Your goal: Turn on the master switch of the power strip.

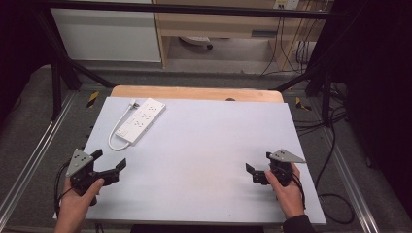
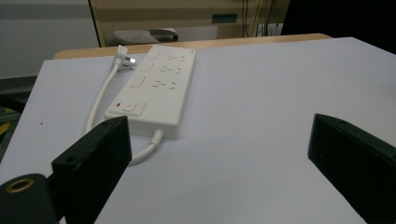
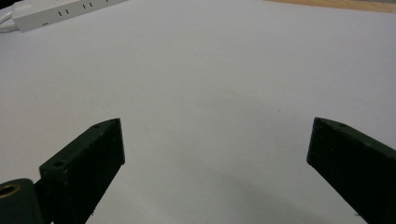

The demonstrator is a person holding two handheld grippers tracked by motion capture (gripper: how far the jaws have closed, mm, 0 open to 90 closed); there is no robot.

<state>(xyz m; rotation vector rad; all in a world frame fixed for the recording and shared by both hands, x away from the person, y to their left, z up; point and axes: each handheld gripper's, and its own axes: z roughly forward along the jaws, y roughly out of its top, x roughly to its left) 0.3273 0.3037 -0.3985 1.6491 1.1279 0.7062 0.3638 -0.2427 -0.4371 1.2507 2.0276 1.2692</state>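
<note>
With both the left gripper (image 1: pixel 111 160) and right gripper (image 1: pixel 258 168) wide open and empty, bring your left squarely toward the power strip (image 1: pixel 142 121) across the worktop (image 1: pixel 204 145), minding its cable (image 1: pixel 113 138).

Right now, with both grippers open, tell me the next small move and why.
Probably ease the left gripper forward toward the power strip. Its jaws stand open and empty, the strip lies just ahead of them on the table, and the right gripper is much farther from it.
</note>
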